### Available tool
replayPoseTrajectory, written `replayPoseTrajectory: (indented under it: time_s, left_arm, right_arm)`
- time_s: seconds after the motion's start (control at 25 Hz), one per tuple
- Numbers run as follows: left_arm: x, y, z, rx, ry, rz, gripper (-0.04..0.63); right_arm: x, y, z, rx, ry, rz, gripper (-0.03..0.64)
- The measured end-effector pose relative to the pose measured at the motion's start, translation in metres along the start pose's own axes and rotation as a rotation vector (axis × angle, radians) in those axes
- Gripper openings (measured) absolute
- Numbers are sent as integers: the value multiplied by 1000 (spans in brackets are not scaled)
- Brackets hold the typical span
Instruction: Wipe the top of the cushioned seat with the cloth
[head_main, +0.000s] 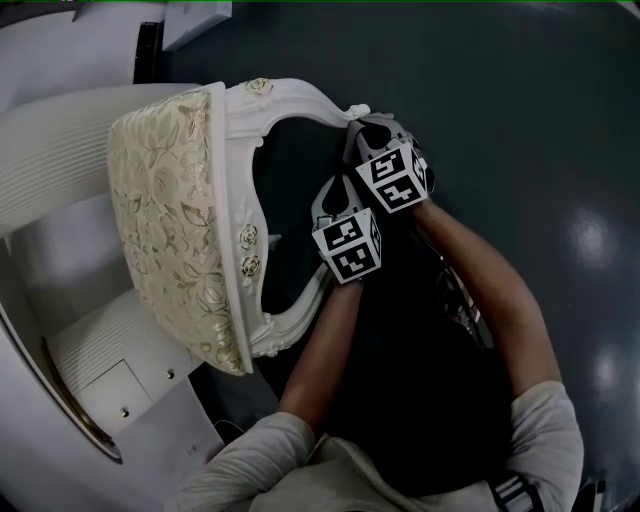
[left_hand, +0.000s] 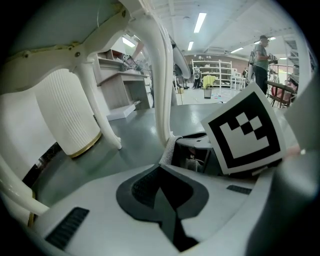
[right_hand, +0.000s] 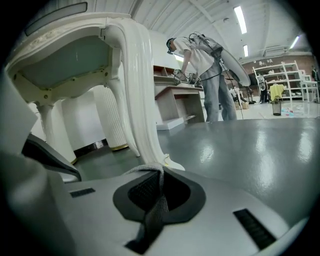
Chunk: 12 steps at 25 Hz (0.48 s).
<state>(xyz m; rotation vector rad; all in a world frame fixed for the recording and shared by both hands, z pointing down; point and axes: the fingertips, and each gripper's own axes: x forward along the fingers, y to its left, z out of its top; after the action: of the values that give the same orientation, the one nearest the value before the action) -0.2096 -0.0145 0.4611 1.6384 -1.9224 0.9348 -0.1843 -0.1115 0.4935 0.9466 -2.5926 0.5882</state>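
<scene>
A dark, glossy floor (head_main: 520, 120) spreads out under you in an open workshop, and both claws hang low over it beside the curved white leg (right_hand: 140, 100) of the cushioned seat (head_main: 175, 220), well below the floral top that needs wiping. Your right claw (right_hand: 159, 172) is clamped on the cloth (right_hand: 154, 207), which runs as a grey strip down the slot between its jaws. Your left claw (left_hand: 162, 169) has its jaws together. A pale corner of cloth (left_hand: 168, 150) shows just past its tip, but I cannot tell whether it is pinched there or merely lies against it. To do this step well, lift the right claw up and over the carved frame, let enough cloth hang free to lie flat, and press it lightly on the cushion. Then draw long, overlapping strokes from one edge to the other, and keep the hard jaws off the fabric. Keep the left claw clear, or use it to steady the frame. From above, the marker cubes cover both claw tips, so the cloth cannot be seen there. Its full size is hidden in every view, and the far side of the cushion curves out of sight.
</scene>
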Motion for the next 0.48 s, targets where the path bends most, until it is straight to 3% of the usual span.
replayPoseTrajectory:
  time_s: [0.28,0.48]
  left_arm:
    - [0,-4,2,2,-6,-5,14]
    - [-4,-10,9,-8,-19,-29,14]
  right_arm:
    - [-8,-49,5,83,-20,-131,14]
    - [-25,-57,28,131,-104,-107,14]
